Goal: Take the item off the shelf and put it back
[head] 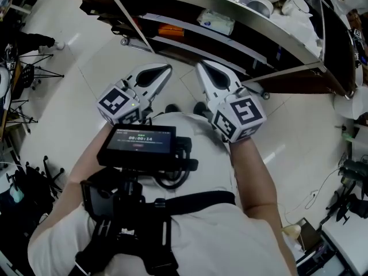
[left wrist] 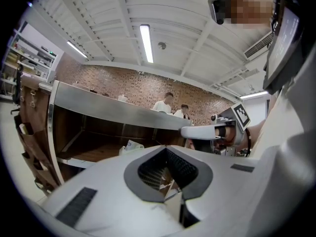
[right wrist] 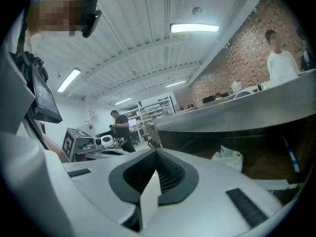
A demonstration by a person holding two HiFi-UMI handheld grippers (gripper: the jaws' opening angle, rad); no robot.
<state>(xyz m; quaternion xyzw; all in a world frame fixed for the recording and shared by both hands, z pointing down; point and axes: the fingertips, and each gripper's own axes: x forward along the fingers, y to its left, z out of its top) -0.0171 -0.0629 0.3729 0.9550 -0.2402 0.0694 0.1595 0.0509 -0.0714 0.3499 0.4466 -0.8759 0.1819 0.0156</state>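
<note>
Pale glossy floor [head: 86,68] is lying under the person, and a long shelf unit [left wrist: 113,111] with a metal top and dark wooden boards is standing in front. The left gripper [head: 165,69] and the right gripper [head: 204,68] are hanging side by side above the floor, near the unit but not touching it. Both are pointing toward it. The jaws of each are pressed together, with nothing between them.

The item, a white packet [head: 215,22], is lying on the upper board, under the metal top, well apart from both grippers. An orange thing [head: 169,31] is lying on the board to its left. White cups and bowls [head: 261,6] are standing on the top. A slanting metal strut [head: 135,22] is crossing in front of the boards. A monitor [head: 141,140] on the person's chest rig is covering the floor just before the feet.

Behind the unit, two people in white [left wrist: 165,102] are standing against a brick wall [left wrist: 148,85]; only their upper bodies are showing. The gripper's own body is cutting off the lower part of the packet in the left gripper view. The print on the packet is too small to read, and I cannot tell what the orange thing is.
</note>
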